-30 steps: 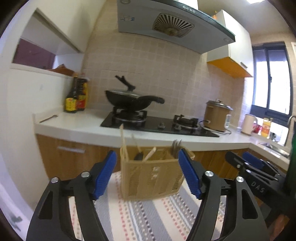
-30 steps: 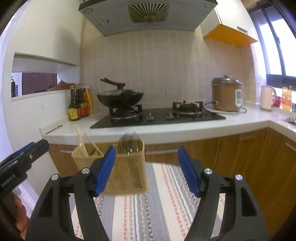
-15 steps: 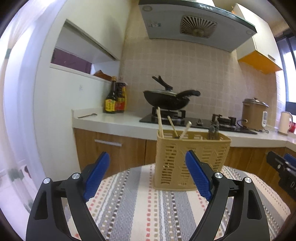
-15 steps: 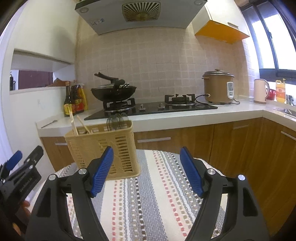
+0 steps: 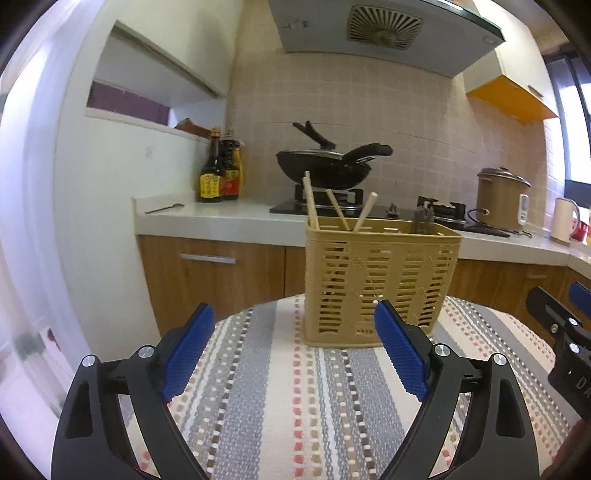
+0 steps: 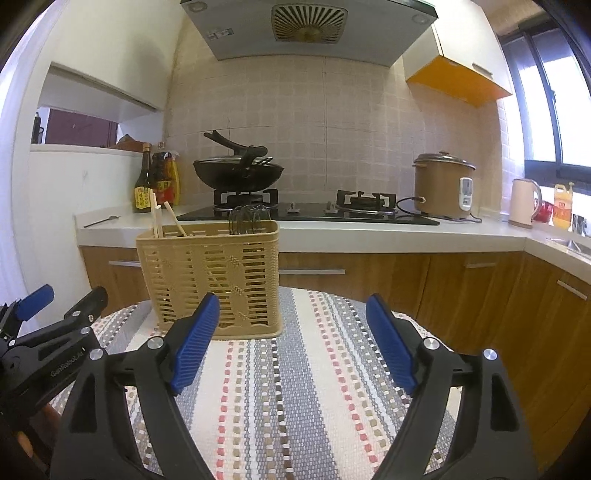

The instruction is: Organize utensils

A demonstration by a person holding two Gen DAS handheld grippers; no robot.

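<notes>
— Where is the utensil basket (image 5: 380, 280)?

— Standing upright on the striped tablecloth (image 5: 280, 402), at the far side of the table. Seen slightly right of centre from the left wrist camera, left of centre from the right wrist camera.

— And inside?

— Wooden chopsticks (image 5: 312, 201) in the left compartment, leaning at different angles. Dark metal utensils (image 6: 248, 218) in the right part, only the tops visible over the rim. Spoons or forks, cannot tell.

— State of the left gripper (image 5: 291, 354)?

— Spread wide, nothing between the blue pads (image 5: 186, 349). Hovering near the basket, not touching it.

— The right gripper (image 6: 291, 345)?

— Also wide apart and holding nothing. Left pad overlapping the basket's lower corner in the picture, but contact cannot be confirmed.

— Behind the table?

— A white counter (image 6: 369, 232) with wooden cabinets below. A black wok (image 6: 238, 173) on the gas stove (image 6: 306, 212), sauce bottles (image 6: 157, 181) at far left, a brown rice cooker (image 6: 443, 188) at right, then a pale kettle (image 6: 522, 201). Range hood (image 6: 308, 27) above.
</notes>
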